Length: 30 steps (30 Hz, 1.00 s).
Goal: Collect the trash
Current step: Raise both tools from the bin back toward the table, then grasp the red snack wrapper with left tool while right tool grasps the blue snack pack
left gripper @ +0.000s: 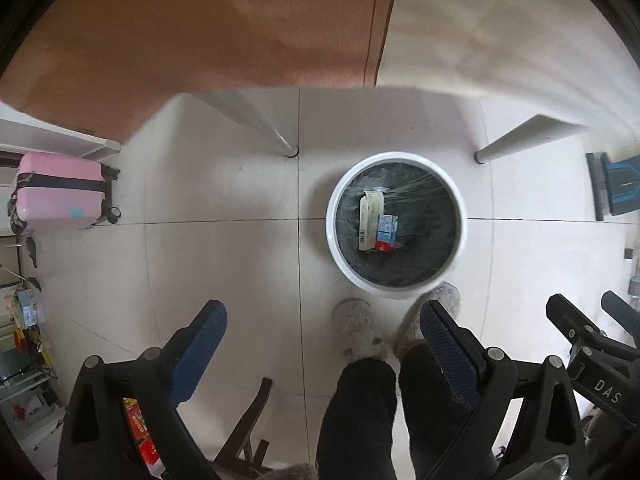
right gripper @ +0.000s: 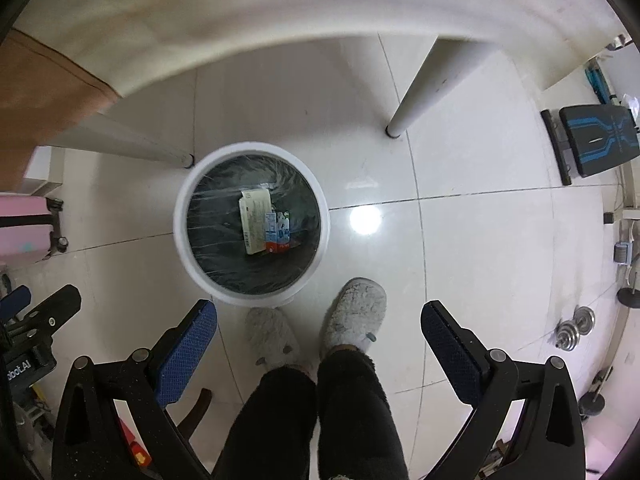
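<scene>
Left wrist view: the left gripper (left gripper: 324,344) has its fingers (left gripper: 200,344) spread wide, holding nothing, above bare floor (left gripper: 220,264). The right gripper (right gripper: 320,340) likewise gapes empty. Past them, mid-frame, the white trash bin (left gripper: 396,292) stands near the counter's leg (left gripper: 276,132), two cartons (left gripper: 378,220) lying inside; slippers (right gripper: 354,312) touch its lower rim.

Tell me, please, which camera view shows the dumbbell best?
The right wrist view: the dumbbell lies in full on the floor at the right, its metal plates visible. The left wrist view does not show it at all; its right edge holds only the right tongs and a blue-and-black object.
</scene>
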Each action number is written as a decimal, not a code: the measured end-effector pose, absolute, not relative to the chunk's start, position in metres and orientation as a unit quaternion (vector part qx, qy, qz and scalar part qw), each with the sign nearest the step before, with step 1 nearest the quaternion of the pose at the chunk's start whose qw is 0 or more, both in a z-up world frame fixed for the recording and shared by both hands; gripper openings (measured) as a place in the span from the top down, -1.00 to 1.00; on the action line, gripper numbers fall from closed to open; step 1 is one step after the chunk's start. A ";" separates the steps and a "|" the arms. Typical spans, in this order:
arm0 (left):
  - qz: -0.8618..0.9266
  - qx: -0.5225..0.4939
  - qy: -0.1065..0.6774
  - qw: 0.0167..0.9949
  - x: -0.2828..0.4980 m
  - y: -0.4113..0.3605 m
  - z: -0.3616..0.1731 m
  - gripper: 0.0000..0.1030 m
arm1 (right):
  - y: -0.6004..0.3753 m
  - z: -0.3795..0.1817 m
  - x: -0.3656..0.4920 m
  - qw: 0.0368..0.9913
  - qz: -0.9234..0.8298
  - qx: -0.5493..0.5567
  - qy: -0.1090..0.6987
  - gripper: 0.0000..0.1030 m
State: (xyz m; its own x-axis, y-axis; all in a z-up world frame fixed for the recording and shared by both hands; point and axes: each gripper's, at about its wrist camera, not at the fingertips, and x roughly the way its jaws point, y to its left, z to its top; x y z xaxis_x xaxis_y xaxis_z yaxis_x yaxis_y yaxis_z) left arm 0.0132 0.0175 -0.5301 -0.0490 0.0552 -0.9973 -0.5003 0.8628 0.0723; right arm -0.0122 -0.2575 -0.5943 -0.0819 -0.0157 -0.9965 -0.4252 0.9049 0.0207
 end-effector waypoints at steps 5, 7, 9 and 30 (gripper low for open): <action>0.203 -0.169 0.684 0.680 -0.002 0.013 -0.472 -0.92 | -0.258 -0.522 -0.021 0.670 0.166 -0.149 0.708 -1.00; 0.201 -0.181 0.681 0.681 -0.010 0.014 -0.447 -0.92 | -0.259 -0.492 -0.026 0.673 0.168 -0.148 0.705 -1.00; 0.200 -0.189 0.677 0.682 -0.017 0.016 -0.422 -0.92 | -0.261 -0.463 -0.030 0.674 0.168 -0.142 0.705 -1.00; 0.246 -0.297 0.560 0.733 0.187 0.114 -0.269 -0.92 | -0.241 -0.263 0.189 0.737 0.143 -0.015 0.661 -1.00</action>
State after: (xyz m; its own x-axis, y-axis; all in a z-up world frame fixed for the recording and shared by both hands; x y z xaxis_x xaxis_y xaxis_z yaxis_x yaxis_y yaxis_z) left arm 0.1873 0.1142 -0.2685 0.2512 0.0277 -0.9675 -0.6926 0.7035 -0.1597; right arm 0.1892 -0.2405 -0.2633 0.0861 0.1913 -0.9778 -0.2315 0.9584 0.1671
